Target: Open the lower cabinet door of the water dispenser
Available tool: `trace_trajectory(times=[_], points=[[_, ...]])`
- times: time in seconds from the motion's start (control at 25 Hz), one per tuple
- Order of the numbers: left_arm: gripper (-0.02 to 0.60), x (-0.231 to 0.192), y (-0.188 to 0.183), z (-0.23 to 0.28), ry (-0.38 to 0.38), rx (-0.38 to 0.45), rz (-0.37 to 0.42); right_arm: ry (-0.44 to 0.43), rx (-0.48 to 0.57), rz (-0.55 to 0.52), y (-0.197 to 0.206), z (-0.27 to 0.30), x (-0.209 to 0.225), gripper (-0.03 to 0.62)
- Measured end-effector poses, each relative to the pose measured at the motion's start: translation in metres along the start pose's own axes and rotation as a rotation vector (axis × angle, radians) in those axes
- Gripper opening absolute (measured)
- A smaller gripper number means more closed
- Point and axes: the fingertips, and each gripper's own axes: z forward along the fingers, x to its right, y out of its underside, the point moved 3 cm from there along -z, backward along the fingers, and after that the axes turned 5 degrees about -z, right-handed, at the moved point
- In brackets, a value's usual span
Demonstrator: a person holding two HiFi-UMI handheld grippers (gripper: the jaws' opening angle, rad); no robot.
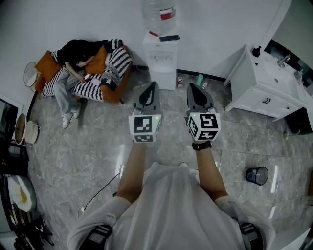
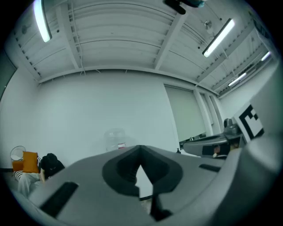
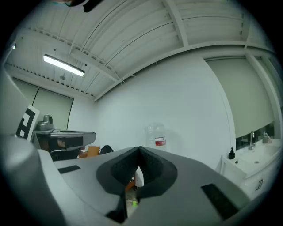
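The white water dispenser (image 1: 162, 61) stands against the far wall with a clear bottle (image 1: 159, 13) on top. Its lower cabinet door (image 1: 165, 79) looks closed. Both grippers are held level in front of me, well short of the dispenser. My left gripper (image 1: 152, 86) is shut with nothing in it, and so is my right gripper (image 1: 192, 88). In the left gripper view the jaws of the left gripper (image 2: 140, 151) meet below the bottle (image 2: 116, 137). In the right gripper view the right gripper (image 3: 139, 151) is also shut, with the bottle (image 3: 157, 135) just above it.
A person sits on an orange sofa (image 1: 83, 68) left of the dispenser. A white sink cabinet (image 1: 266, 88) stands at the right. Small bottles (image 1: 199, 80) stand on the floor by the dispenser. A dark bin (image 1: 257, 175) and a cable (image 1: 100, 193) lie on the marble floor.
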Motion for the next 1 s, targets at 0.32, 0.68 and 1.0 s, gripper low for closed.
trace_trajectory(times=[0.32, 0.68, 1.0], points=[[0.002, -0.027, 0.014, -0.019, -0.019, -0.034, -0.008, 0.078, -0.008, 0.044, 0.005, -0.003, -0.028, 0.009], [0.002, -0.083, 0.049, -0.055, -0.055, -0.062, -0.096, 0.077, -0.008, 0.055, 0.025, 0.009, -0.096, 0.009], [0.002, -0.103, 0.064, -0.041, -0.064, -0.031, -0.056, 0.159, -0.05, 0.094, 0.045, 0.031, -0.102, 0.009]])
